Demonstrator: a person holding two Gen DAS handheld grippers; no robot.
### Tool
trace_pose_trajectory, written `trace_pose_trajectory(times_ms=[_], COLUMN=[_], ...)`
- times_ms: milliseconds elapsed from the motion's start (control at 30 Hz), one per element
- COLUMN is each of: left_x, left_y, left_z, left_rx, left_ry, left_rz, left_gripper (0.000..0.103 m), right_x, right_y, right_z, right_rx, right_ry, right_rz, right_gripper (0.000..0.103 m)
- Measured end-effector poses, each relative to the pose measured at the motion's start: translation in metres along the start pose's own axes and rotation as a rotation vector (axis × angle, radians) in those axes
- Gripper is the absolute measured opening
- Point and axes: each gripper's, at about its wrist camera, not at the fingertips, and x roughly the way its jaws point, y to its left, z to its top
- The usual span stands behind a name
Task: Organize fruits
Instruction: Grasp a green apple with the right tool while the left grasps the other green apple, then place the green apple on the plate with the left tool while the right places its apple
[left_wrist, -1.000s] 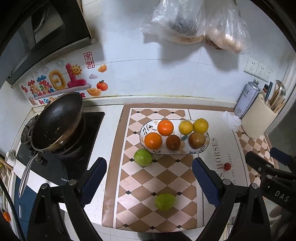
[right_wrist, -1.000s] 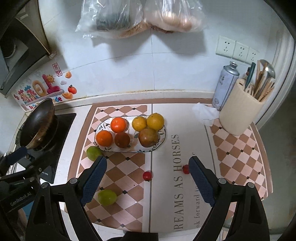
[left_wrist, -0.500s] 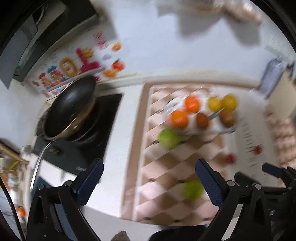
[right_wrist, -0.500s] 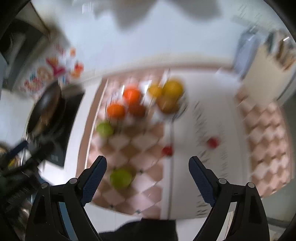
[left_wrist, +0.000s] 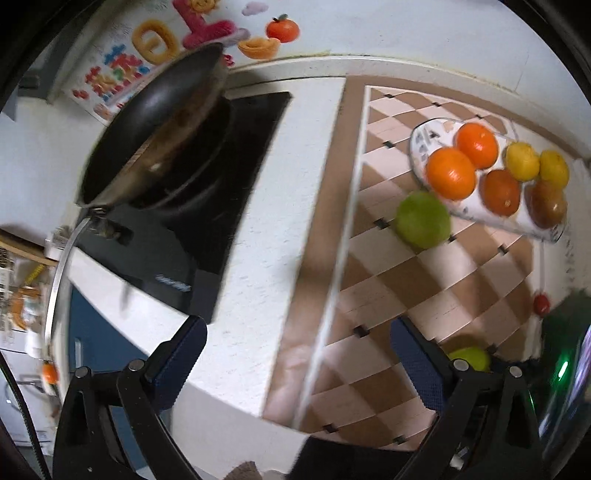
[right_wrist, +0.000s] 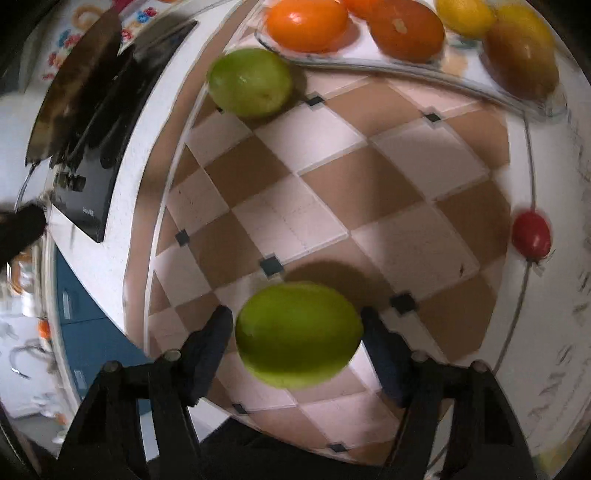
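An oval patterned plate (left_wrist: 476, 212) holds oranges, yellow and brown fruits at the back of the checkered mat; it also shows in the right wrist view (right_wrist: 424, 74). One green fruit (left_wrist: 423, 219) lies beside the plate's front left (right_wrist: 251, 81). A second green fruit (right_wrist: 299, 334) lies on the mat between my right gripper's (right_wrist: 297, 339) open fingers, with small gaps on both sides; it shows partly in the left wrist view (left_wrist: 471, 358). My left gripper (left_wrist: 295, 354) is open and empty over the counter's front edge, left of the mat.
A black pan (left_wrist: 155, 122) sits on a dark cooktop (left_wrist: 207, 206) at the left. A small red tomato (right_wrist: 532, 234) lies on the mat to the right, also in the left wrist view (left_wrist: 541, 304). The counter's front edge runs below both grippers.
My right gripper has dropped down and left so that its fingers now straddle the near green fruit. My left gripper has swung left and lower toward the cooktop side.
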Motion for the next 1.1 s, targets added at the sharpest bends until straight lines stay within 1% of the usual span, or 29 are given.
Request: trace_pose_trajectory(times_ms=[67,167,233,367,500,567,633,667,700,800,900,1100], left_x=[0.010,0.030,0.043,0.073,0.088,0.092,0.097,0.099,0.100,0.102,0.101,0.096], left_y=[-0.010,-0.035,-0.052,-0.081,-0.102,-0.109,-0.116,-0.118,-0.118,-0.111,-0.101,-0.088], left_z=[0.013,0.036,0.048,0.068,0.077,0.079,0.081,0.081,0.082,0.084,0.081,0.069], left_rx=[0.001,0.053,0.093,0.162,0.228,0.254,0.274,0.287,0.296,0.270,0.250,0.204], left_ry=[0.033,0.085,0.101,0.161,0.170,0.168,0.168,0.163,0.145,0.138,0.127,0.113], left_rz=[-0.071,-0.129,-0.145,-0.186,-0.190,-0.196,-0.202,-0.177,-0.156,-0.199,-0.205,-0.238], left_gripper=[0.101,0.101,0.101,0.101,0.101,0.093,0.068,0.066,0.060,0.059,0.059,0.059], right_x=[0.000,-0.010,-0.018,-0.030,-0.037,-0.042,-0.045,-0.044,-0.043,-0.045,-0.047,-0.074], right_y=[-0.005,-0.021,-0.038,-0.069,-0.093,-0.103,-0.109,-0.111,-0.112,-0.117,-0.107,-0.115], right_z=[0.001,0.005,0.010,0.024,0.036,0.044,0.049,0.050,0.054,0.061,0.071,0.087], right_rx=[0.004,0.040,0.074,0.132,0.168,0.180,0.192,0.196,0.199,0.196,0.199,0.221], right_ry=[-0.010,-0.035,-0.053,-0.085,-0.106,-0.111,-0.113,-0.112,-0.110,-0.108,-0.112,-0.158], right_rz=[0.005,0.010,0.012,-0.007,-0.023,-0.026,-0.021,-0.019,-0.017,-0.011,0.003,0.044], right_gripper=[0.065,0.065,0.065,0.065,0.065,0.065,0.065,0.065,0.065,0.065,0.065,0.065])
